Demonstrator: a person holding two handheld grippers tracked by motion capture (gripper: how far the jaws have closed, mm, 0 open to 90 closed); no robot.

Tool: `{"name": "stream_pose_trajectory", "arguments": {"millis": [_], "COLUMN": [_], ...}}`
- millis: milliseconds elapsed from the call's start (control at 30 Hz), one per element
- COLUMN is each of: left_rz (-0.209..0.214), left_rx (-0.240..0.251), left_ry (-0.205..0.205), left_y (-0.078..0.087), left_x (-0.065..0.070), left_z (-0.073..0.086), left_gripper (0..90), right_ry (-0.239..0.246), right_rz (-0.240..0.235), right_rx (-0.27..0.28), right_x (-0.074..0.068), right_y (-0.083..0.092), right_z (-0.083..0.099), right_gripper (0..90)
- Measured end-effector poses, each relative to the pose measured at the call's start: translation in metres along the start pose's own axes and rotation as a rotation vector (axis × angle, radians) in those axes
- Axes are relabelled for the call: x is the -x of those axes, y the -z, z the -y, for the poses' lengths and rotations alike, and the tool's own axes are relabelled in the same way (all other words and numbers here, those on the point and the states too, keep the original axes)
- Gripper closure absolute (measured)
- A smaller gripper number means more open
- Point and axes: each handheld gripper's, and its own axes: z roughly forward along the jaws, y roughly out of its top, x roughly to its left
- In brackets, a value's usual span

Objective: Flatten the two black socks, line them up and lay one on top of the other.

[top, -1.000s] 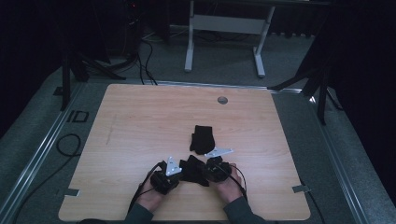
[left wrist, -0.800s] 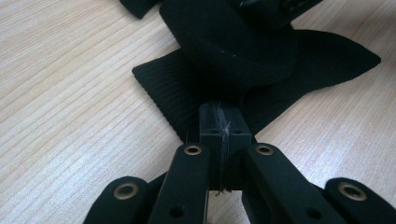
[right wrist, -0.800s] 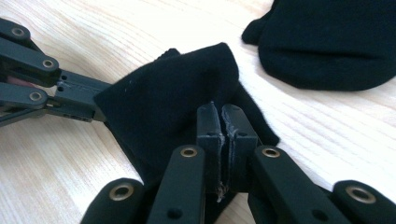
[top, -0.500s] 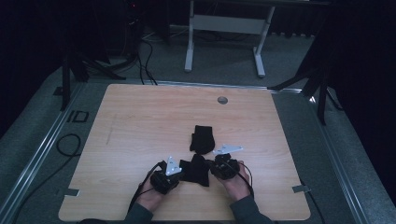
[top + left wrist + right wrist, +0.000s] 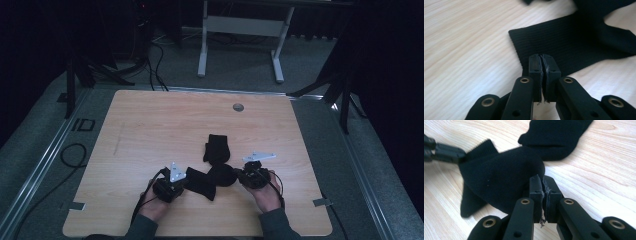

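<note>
**Stretching the sock flat between two pinches**

On my left, the left gripper (image 5: pixel 181 182) is clenched on the ribbed cuff end of the near sock (image 5: pixel 209 180); in the left gripper view the pads (image 5: pixel 535 65) meet with only the thin black knit between them, right at the corner of the cuff. That bite is shallow, so I judge the first rule is to keep the squeeze steady and not let the corner slide out. The sock itself lies on the wooden table (image 5: pixel 150 125), close to my edge, running from that cuff across to my other hand, bunched and humped in the middle.

Just beyond it lies a second sock (image 5: pixel 217 147), its near end touching or overlapping the one I hold. I want to draw mine away level and low, so the second one is not dragged along.

On my right, the right gripper (image 5: pixel 241 175) is likewise clamped on the rounded toe end of the near sock, the fabric bulging just ahead of the jaws. To do this well, I judge I should pull both hands apart evenly, along the sock's length, until the hump flattens, then lower it straight.
</note>
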Motion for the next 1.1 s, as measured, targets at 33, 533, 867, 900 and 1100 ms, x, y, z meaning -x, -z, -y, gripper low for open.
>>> {"name": "stream_pose_trajectory", "arguments": {"millis": [33, 533, 867, 900, 1100], "left_rz": [-0.007, -0.078, 0.052, 0.063, 0.067], "left_rx": [-0.003, 0.052, 0.058, 0.052, 0.004], "left_ry": [0.008, 0.104, 0.013, -0.002, -0.033], "left_y": [0.001, 0.015, -0.003, -0.005, -0.011], "left_x": [-0.003, -0.037, 0.004, 0.008, 0.016], "left_z": [0.0, 0.003, -0.007, -0.007, -0.008], "left_gripper": [86.8, 82.4, 81.7, 81.8, 85.7], "right_ry": [0.0, 0.062, 0.06, 0.056, 0.032], "right_rz": [0.002, -0.032, -0.018, -0.011, 0.02], "right_rx": [-0.003, -0.139, -0.158, -0.16, -0.162], "right_x": [0.002, 0.001, 0.004, 0.005, 0.012], "right_y": [0.001, -0.013, -0.017, -0.016, -0.017], "right_z": [0.001, 0.014, 0.016, 0.016, 0.017], "right_gripper": [86.5, 86.2, 85.5, 85.2, 84.2]}}
